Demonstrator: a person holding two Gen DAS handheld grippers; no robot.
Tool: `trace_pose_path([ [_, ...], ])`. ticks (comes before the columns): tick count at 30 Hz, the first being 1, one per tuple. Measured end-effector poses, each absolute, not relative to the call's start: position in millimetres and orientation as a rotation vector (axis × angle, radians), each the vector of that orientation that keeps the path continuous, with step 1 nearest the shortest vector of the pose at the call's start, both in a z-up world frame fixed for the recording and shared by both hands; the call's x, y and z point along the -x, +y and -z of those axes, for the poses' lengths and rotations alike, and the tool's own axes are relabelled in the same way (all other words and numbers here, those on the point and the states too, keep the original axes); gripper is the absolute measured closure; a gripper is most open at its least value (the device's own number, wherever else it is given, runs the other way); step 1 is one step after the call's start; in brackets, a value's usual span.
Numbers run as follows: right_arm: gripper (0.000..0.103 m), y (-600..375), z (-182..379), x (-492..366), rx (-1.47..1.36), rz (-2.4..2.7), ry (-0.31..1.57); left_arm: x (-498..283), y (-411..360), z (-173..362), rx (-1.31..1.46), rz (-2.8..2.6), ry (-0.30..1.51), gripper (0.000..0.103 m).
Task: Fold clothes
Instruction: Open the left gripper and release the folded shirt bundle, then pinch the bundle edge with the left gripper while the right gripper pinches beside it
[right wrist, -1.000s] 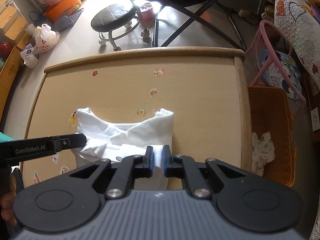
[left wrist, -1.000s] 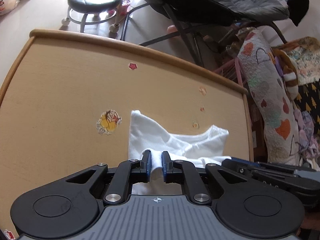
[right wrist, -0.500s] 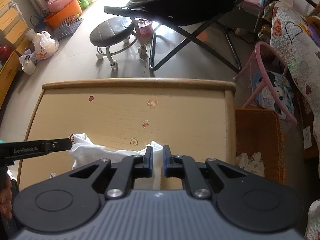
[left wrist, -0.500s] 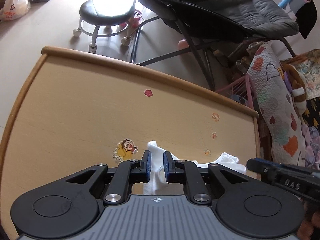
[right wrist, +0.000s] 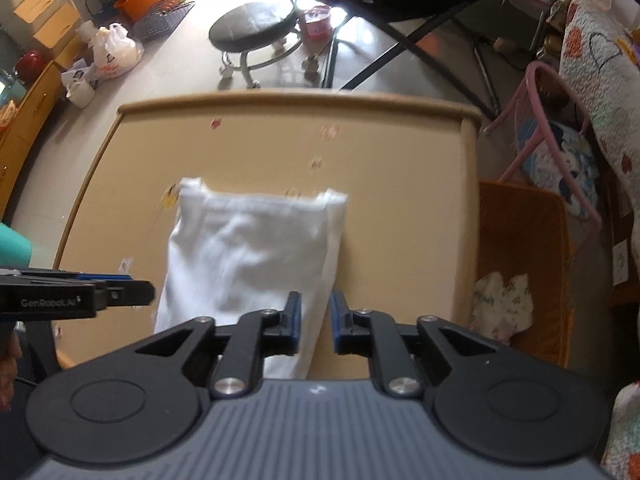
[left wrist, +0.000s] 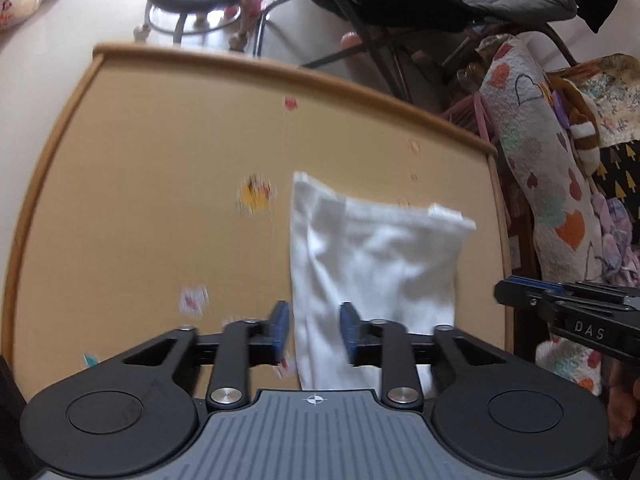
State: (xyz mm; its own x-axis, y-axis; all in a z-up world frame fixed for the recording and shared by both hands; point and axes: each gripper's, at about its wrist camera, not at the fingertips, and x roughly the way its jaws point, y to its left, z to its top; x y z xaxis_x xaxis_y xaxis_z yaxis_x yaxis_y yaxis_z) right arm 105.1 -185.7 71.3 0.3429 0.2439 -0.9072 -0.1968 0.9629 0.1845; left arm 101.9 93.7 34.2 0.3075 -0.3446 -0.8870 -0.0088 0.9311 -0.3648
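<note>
both pairs of blue-padded fingers stand apart with nothing clamped: the left gripper (left wrist: 313,330) hangs over the near left part of the white garment (left wrist: 376,264), and the right gripper (right wrist: 313,322) straddles the garment's near right edge. the garment lies flat as a rough rectangle on the right half of the wooden table (right wrist: 400,152), running from mid-surface to the near edge, its right side close to the table's right edge. small stickers (left wrist: 256,194) dot the surface left of and beyond the garment.
</note>
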Motion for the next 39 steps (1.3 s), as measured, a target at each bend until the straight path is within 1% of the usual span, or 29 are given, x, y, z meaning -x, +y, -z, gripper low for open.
trace_pose_path([
  [6, 0.083, -180, -56, -75, -0.059, -0.329, 1.207, -68, 94, -14, 0.370, 0.221, 1.270, 0.067],
  [10, 0.083, -172, -55, -60, 0.004, -0.422, 1.211, -53, 90, -11, 0.340, 0.257, 1.280, 0.067],
  [17, 0.083, -149, -61, -41, 0.323, -0.688, 1.150, -50, 65, -20, 0.052, 0.493, 1.288, 0.068],
  [24, 0.083, -132, -66, -39, 0.614, -0.877, 1.107, -53, 43, -26, -0.327, 0.788, 1.245, 0.068],
  [28, 0.077, -122, -60, -39, 0.772, -0.937, 1.088, -56, 33, -26, -0.515, 0.928, 1.208, 0.068],
  [31, 0.075, -119, -56, -38, 0.820, -1.002, 1.060, -58, 19, -23, -0.613, 0.979, 1.175, 0.068],
  [33, 0.073, -118, -52, -39, 0.823, -1.019, 1.074, -58, 14, -19, -0.646, 1.001, 1.159, 0.068],
  [39, 0.073, -119, -40, -39, 0.835, -1.029, 1.073, -59, 0, -8, -0.744, 1.064, 1.110, 0.068],
])
